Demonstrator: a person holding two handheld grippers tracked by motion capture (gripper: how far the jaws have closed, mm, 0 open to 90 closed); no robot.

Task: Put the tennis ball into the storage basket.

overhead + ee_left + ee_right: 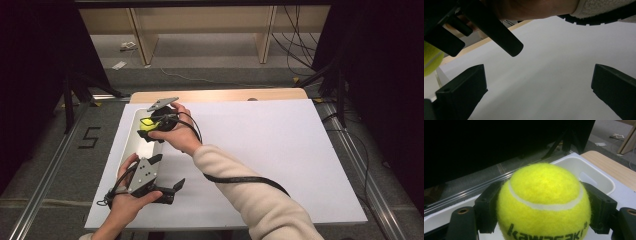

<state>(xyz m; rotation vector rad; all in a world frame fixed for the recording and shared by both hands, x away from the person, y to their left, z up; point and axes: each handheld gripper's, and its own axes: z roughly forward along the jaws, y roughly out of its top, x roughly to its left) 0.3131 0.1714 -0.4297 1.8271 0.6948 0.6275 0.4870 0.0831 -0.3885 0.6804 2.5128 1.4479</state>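
Step in hand: I read this as carrying the tennis ball (544, 202) to the white tray (131, 142) and setting it inside.
Right gripper (150, 127): my jaws are closed on the ball, one pad on each side, with the printed lettering facing the camera in the right gripper view.
Ball position: held above the tray's far half, not touching its floor as far as I can judge.
Left gripper (167, 180): jaws spread wide with nothing between them, resting just beyond the tray's near end, over the white board (280, 160).
Doing it well: I would lower the ball until it sits inside the tray walls, keep it centred between the long sides, then part the jaws slowly so it does not roll or bounce out.
Tray contents: the part of the tray I can see in the right gripper view (584, 173) holds nothing; the near part is hidden by my hand.
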